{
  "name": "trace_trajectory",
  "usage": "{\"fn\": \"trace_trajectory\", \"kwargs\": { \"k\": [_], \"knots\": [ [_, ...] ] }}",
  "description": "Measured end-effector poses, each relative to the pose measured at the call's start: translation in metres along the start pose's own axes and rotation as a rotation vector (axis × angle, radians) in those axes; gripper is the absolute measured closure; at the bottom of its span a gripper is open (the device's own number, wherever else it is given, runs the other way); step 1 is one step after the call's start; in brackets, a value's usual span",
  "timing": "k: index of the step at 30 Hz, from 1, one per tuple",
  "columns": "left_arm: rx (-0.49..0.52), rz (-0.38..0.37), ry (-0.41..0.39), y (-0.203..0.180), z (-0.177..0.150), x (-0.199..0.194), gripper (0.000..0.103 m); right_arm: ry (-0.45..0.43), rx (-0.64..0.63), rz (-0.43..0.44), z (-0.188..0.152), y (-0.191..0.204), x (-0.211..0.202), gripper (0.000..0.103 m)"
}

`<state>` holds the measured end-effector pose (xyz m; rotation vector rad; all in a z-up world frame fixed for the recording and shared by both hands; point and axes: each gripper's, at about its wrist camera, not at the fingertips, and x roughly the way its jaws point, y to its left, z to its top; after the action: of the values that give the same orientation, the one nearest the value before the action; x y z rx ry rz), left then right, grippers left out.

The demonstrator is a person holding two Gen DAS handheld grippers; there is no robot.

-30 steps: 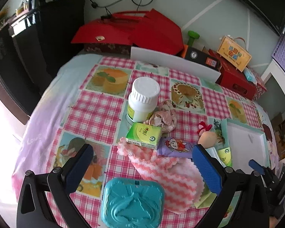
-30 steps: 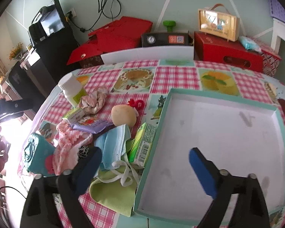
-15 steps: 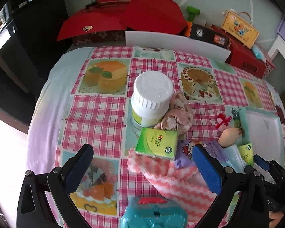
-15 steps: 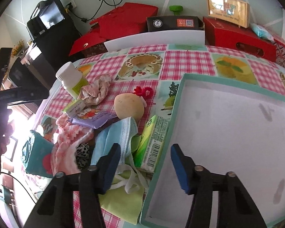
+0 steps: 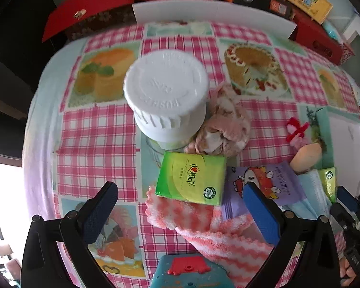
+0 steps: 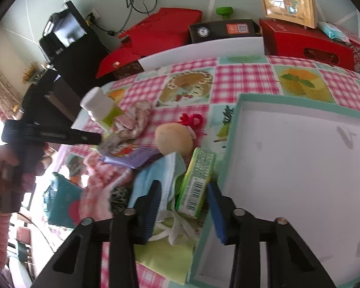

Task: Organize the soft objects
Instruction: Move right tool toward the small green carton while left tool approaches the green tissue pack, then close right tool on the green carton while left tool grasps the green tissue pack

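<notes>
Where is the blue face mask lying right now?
In the right wrist view the blue face mask lies left of the green tissue pack, below the round plush toy.

Surface [image 5: 96, 129]: pink checked cloth with cake pictures. White-capped bottle [image 5: 166, 96] upright, pink scrunchie [image 5: 225, 124] touching its right. Green pack [image 5: 192, 178] on striped pink towel [image 5: 218, 235]. Purple wipes [image 5: 264, 182], doll [image 6: 175, 139], blue mask [image 6: 160, 175] clustered just beside. Teal-rimmed tray [image 6: 237, 129] at right, second green pack [image 6: 196, 180] against its wall.
</notes>
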<state>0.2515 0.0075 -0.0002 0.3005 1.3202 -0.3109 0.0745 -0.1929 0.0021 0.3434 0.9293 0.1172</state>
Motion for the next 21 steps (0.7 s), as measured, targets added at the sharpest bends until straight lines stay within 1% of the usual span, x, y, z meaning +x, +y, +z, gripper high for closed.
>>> {"fn": "trace_trajectory", "kwargs": {
  "k": [2, 5, 6, 7, 10, 17, 19, 21],
  "knots": [
    [-0.013, 0.017, 0.013, 0.001, 0.004, 0.006, 0.000, 0.001, -0.018, -0.003, 0.001, 0.004, 0.000, 0.062],
    [-0.028, 0.018, 0.016, 0.004, 0.010, 0.011, 0.000, 0.019, -0.001, -0.011, 0.000, 0.000, 0.006, 0.064],
    [-0.027, 0.020, 0.015, 0.004, 0.012, 0.012, 0.000, 0.028, 0.013, -0.010, 0.000, -0.003, 0.009, 0.068],
    [-0.027, 0.021, 0.015, 0.005, 0.013, 0.014, 0.000, 0.031, 0.020, -0.008, -0.001, -0.004, 0.010, 0.068],
    [-0.038, 0.012, 0.028, 0.007, 0.017, 0.019, 0.001, 0.032, 0.020, -0.007, 0.001, -0.005, 0.013, 0.068],
    [-0.036, 0.027, 0.043, 0.008, 0.029, 0.034, 0.003, 0.046, 0.030, -0.024, 0.004, -0.005, 0.020, 0.069],
    [-0.034, 0.021, 0.052, 0.006, 0.034, 0.039, 0.014, 0.050, 0.026, -0.027, 0.004, -0.004, 0.022, 0.069],
    [-0.043, 0.004, 0.066, -0.003, 0.032, 0.044, 0.034, 0.050, 0.026, -0.026, 0.004, -0.004, 0.023, 0.070]
  ]
}}
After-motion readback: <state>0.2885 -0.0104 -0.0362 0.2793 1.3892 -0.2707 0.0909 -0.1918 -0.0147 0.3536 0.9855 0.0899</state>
